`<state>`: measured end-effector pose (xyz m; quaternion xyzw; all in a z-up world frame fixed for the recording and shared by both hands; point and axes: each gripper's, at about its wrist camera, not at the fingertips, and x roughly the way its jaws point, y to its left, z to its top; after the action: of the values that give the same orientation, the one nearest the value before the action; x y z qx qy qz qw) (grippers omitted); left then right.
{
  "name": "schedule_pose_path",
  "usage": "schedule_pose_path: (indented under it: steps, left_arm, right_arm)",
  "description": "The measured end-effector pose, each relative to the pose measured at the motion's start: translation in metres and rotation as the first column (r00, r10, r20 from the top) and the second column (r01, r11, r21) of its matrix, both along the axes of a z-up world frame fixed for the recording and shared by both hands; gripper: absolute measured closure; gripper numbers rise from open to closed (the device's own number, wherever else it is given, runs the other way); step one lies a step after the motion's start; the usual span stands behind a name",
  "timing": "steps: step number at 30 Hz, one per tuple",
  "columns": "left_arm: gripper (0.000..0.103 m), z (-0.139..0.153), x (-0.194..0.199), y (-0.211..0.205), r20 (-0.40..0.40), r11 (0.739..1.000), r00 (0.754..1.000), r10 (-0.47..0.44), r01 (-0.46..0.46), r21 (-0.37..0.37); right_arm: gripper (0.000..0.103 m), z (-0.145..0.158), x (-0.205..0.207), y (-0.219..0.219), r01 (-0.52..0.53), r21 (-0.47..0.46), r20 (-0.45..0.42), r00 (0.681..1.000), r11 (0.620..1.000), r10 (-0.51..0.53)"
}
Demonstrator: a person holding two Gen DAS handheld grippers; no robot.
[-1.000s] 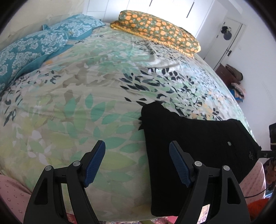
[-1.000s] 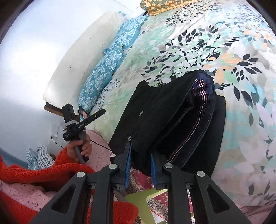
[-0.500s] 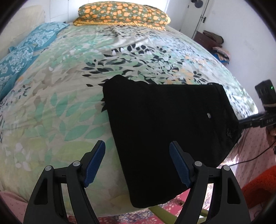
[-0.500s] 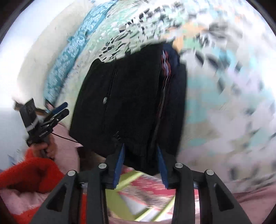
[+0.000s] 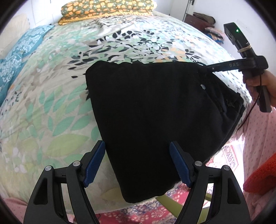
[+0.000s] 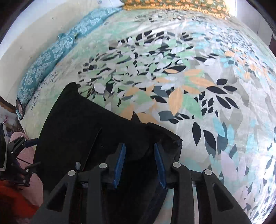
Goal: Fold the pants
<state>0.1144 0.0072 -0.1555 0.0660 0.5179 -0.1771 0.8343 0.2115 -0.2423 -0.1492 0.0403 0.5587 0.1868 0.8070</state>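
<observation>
Black folded pants (image 5: 155, 110) lie flat on the leaf-print bedspread (image 5: 51, 106) near the bed's front edge. My left gripper (image 5: 137, 146) hovers open and wide over their near edge, nothing between its pads. In the right wrist view my right gripper (image 6: 139, 145) points down at the pants (image 6: 82, 124). A thick fold of cloth stands between its jaws, which are closing. I do not see the pads pressing on it. From the left wrist view the right gripper (image 5: 209, 68), held by a hand (image 5: 258, 82), reaches the pants' far right corner.
Teal pillows (image 5: 19, 51) line the left side and an orange-flowered pillow (image 5: 107, 8) lies at the far end. The bedspread (image 6: 189, 77) stretches wide beyond the pants. A patterned rug (image 5: 138, 213) and a red sleeve (image 5: 260, 175) sit below the bed's edge.
The left gripper has slid right until it stands over the pants. The right gripper, earlier pinching the hanging pants' edge, has sunk onto the bed and its jaws stand wider.
</observation>
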Motion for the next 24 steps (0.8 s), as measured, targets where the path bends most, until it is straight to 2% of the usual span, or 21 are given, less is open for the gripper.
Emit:
schedule_pose_path:
  steps: [3,7,9,11,13,14,16,18,24]
  left_arm:
    - [0.025,0.005,0.000,0.001,0.013,1.000,1.000,0.007,-0.007,-0.010]
    - [0.024,0.014,0.003,0.007,0.025,0.997,0.999,0.047,-0.046,-0.054]
    - [0.024,0.015,0.005,0.010,0.021,0.995,0.998,0.063,-0.061,-0.072]
    - [0.024,0.014,0.005,0.010,0.016,0.995,0.998,0.066,-0.064,-0.072]
    - [0.024,0.011,0.006,0.006,0.007,0.997,0.998,0.058,-0.057,-0.061]
    - [0.024,0.008,0.006,0.004,-0.003,0.997,0.999,0.051,-0.051,-0.050]
    - [0.022,0.000,0.006,-0.002,-0.031,0.999,0.999,0.031,-0.031,-0.011]
    - [0.020,-0.007,0.004,-0.007,-0.040,0.999,0.999,0.016,-0.014,0.040]
    - [0.019,0.002,0.004,-0.002,-0.011,0.998,0.999,0.048,-0.048,0.037]
  right_arm:
    - [0.069,0.025,-0.019,-0.002,-0.007,0.024,0.038,0.999,1.000,0.006]
    - [0.069,0.055,-0.060,0.002,-0.114,0.103,0.035,0.993,0.988,0.111]
    - [0.069,0.059,-0.079,0.008,-0.166,0.136,0.013,0.986,0.977,0.166]
    - [0.069,0.054,-0.099,0.015,-0.208,0.132,-0.024,0.977,0.969,0.213]
    - [0.069,0.033,-0.114,0.022,-0.236,0.061,-0.080,0.967,0.970,0.240]
    - [0.069,0.021,-0.118,0.023,-0.239,0.027,-0.112,0.964,0.971,0.240]
    - [0.069,0.002,-0.123,0.023,-0.221,0.020,-0.169,0.960,0.975,0.222]
    - [0.069,0.000,-0.124,0.021,-0.196,0.033,-0.163,0.966,0.980,0.199]
    - [0.066,0.010,-0.125,0.013,-0.173,0.065,-0.116,0.977,0.983,0.180]
